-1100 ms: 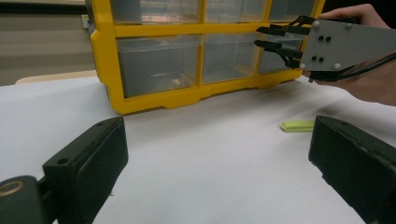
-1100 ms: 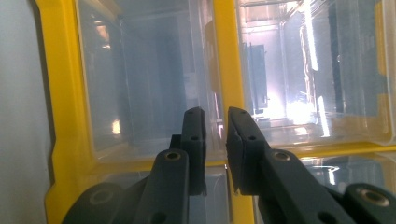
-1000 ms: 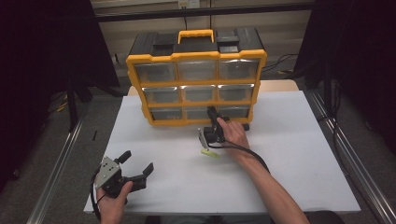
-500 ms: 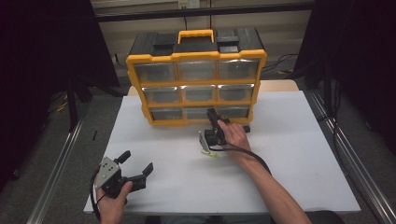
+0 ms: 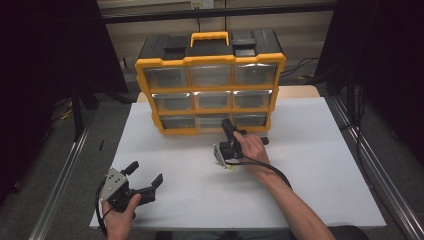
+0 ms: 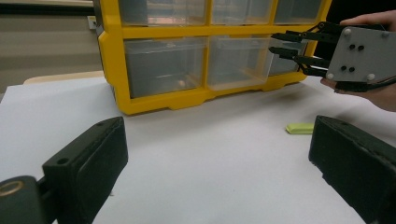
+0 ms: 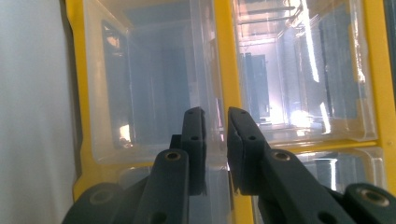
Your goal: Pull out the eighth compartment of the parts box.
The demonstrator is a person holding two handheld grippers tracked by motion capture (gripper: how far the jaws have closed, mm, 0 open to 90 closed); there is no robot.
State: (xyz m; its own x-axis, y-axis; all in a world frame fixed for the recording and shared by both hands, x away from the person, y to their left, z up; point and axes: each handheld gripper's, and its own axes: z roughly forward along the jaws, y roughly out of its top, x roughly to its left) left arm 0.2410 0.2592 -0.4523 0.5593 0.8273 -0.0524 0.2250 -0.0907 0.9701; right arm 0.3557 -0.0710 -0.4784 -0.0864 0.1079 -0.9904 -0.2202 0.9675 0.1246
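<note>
A yellow and black organizer [image 5: 210, 60] with clear drawers stands at the back of the white table [image 5: 310, 165]. My right gripper [image 5: 227, 122] is turned on its side at the bottom row. Its jaws [image 7: 215, 114] are nearly together, pinching the upper front lip of a clear bottom-row drawer [image 7: 149, 93] close to the divider between the middle and right columns. In the left gripper view the right gripper [image 6: 275, 43] reaches the same spot. My left gripper [image 5: 147, 175] rests near the table's front left, open, with nothing between its jaws [image 6: 217, 140].
A small yellow-green piece [image 6: 299, 128] lies on the table under the right hand [image 5: 250, 147]. A cable [image 5: 270, 167] trails from the right gripper along the forearm. Metal rails [image 5: 65, 175] run along both sides of the table.
</note>
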